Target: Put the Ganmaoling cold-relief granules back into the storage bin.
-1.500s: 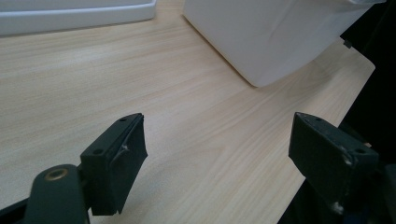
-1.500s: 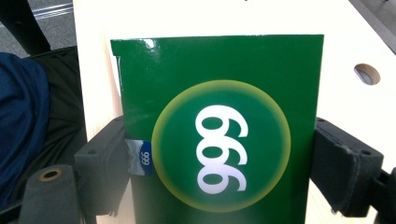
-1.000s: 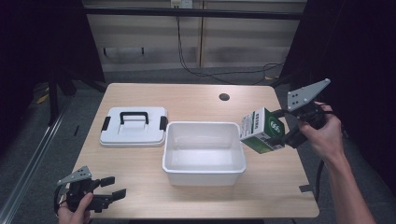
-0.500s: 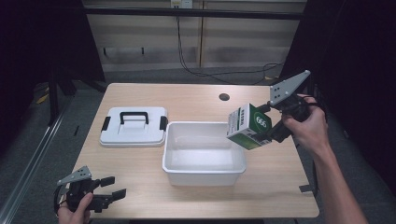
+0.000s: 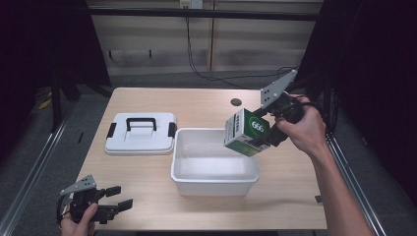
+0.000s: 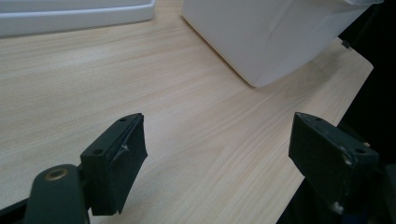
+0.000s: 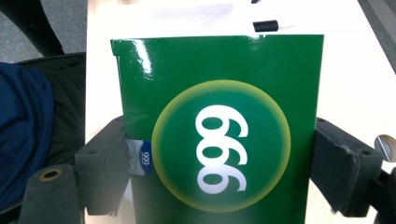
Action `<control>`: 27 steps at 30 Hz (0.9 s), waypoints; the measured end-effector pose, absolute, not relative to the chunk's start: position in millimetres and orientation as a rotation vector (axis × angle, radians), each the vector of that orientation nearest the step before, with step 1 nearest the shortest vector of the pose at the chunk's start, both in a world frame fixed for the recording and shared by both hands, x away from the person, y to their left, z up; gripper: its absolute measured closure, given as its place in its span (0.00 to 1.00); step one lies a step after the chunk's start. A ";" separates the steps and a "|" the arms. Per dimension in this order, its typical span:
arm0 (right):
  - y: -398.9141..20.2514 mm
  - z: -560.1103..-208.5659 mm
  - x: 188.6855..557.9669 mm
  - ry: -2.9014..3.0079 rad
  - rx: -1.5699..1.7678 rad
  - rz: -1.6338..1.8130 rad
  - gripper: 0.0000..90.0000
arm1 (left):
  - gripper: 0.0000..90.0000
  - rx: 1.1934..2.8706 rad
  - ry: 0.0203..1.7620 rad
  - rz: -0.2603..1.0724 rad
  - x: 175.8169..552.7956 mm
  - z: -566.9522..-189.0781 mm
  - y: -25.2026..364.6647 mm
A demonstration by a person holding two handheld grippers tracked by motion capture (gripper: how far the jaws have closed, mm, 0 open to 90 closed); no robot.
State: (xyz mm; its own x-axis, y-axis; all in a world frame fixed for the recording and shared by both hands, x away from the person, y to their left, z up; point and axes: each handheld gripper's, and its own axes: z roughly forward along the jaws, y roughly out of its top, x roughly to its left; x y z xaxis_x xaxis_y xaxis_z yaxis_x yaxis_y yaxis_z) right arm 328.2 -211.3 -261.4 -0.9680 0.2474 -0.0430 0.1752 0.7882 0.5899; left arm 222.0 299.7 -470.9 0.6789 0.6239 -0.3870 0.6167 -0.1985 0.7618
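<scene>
A green and white box [image 5: 244,132] marked 999 hangs tilted over the right rim of the white bin [image 5: 214,182]. My right gripper [image 5: 265,133] is shut on it, its jaws pressed to both sides of the green box [image 7: 219,135] in the right gripper view. At the table's front left corner, my left gripper [image 5: 120,197] rests open just above the wood. In the left gripper view its fingers [image 6: 114,165] stand wide apart with nothing between them, and the bin's outer wall [image 6: 271,35] rises ahead.
The bin's white lid [image 5: 140,132] with a black handle lies flat left of the bin. A dark round hole [image 5: 236,102] sits in the tabletop at the back. The lid's edge [image 6: 70,16] shows far off in the left gripper view.
My right gripper has carried the green box leftward and down, from beyond the bin's right side to over its right rim. The left gripper has stayed put.
</scene>
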 end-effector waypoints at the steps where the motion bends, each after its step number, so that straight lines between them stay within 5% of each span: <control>1: -210.3 -261.5 329.1 2.861 0.338 0.919 0.18 | 0.21 1.881 0.972 0.009 222.0 -470.9 299.7; 27: -168.4 -287.3 347.3 3.009 0.283 0.593 0.18 | 0.21 1.880 0.975 0.011 221.9 -471.0 299.9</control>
State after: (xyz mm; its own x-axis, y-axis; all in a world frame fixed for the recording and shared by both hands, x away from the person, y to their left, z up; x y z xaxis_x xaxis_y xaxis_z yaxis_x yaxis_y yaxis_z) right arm 347.3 -168.4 -287.3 -0.9812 0.1912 -0.0252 0.1673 0.9091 0.3815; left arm 221.9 299.9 -471.0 0.6778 0.6258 -0.3860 0.6168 -0.1982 0.7617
